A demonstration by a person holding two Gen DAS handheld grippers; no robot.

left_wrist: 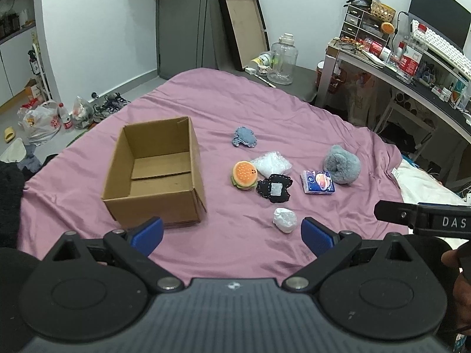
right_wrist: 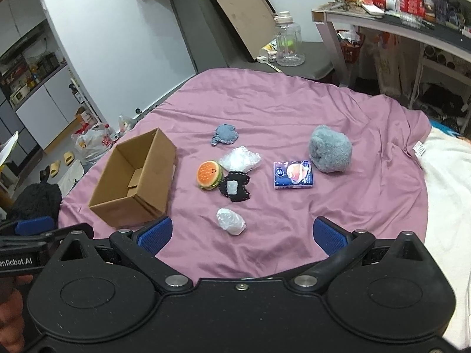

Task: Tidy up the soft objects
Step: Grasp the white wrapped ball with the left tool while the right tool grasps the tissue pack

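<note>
Bedsheet (left_wrist: 235, 106), mauve and wrinkled, carries everything you are sorting. Your left tongs (left_wrist: 232, 236) hang released over its near edge, blue pads spread wide with nothing between them; your right tongs (right_wrist: 241, 235) are equally spread and empty. The crumpled white wad (left_wrist: 284, 220) lies just ahead of both, nearest the pads. Farther out sit the black patch (left_wrist: 274, 187), touching the burger plush (left_wrist: 243, 175), then the clear plastic bag (left_wrist: 271, 163) and the blue denim patch (left_wrist: 244, 137) behind. The tissue pack (left_wrist: 318, 181) and grey fluffy ball (left_wrist: 341, 163) lie to the right. The open cardboard box (left_wrist: 156, 173) stands empty to the left, close by your left pad.
</note>
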